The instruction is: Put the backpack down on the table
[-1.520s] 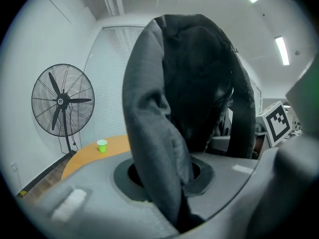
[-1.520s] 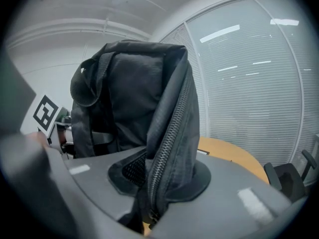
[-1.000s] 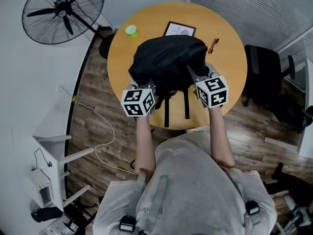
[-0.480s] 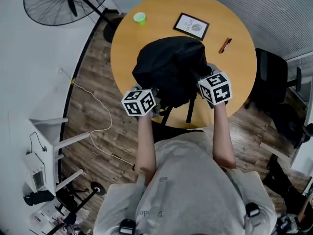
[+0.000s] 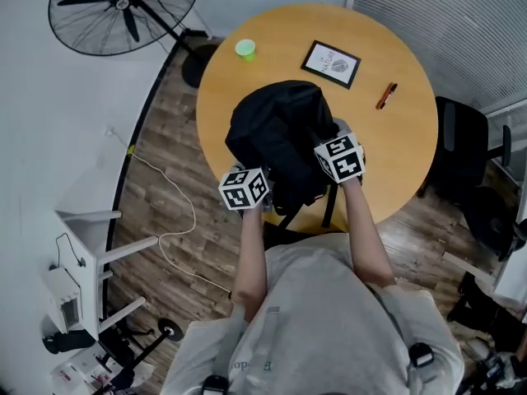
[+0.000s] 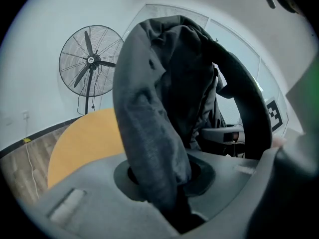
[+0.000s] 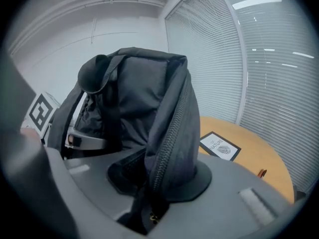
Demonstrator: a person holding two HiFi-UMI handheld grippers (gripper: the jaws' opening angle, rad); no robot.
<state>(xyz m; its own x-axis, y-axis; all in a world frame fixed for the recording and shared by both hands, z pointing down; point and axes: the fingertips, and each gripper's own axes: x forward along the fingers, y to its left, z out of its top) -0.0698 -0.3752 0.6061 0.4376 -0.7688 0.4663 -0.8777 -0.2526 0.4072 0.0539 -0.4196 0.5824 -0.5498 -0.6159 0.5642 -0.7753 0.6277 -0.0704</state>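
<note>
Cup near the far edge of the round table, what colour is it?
The cup is light green, clearest in the head view.

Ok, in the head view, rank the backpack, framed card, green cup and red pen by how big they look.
1. Black backpack: by far the largest, though it is likely nearer the camera.
2. Framed card.
3. Green cup and red pen: too alike to rank, one round, one thin.

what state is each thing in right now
backpack: gripped from both sides, over the table
left gripper: shut on backpack fabric
right gripper: shut on backpack by its zipper
cup: upright
fan: not spinning
pen: lying flat
framed print: lying face up
</note>
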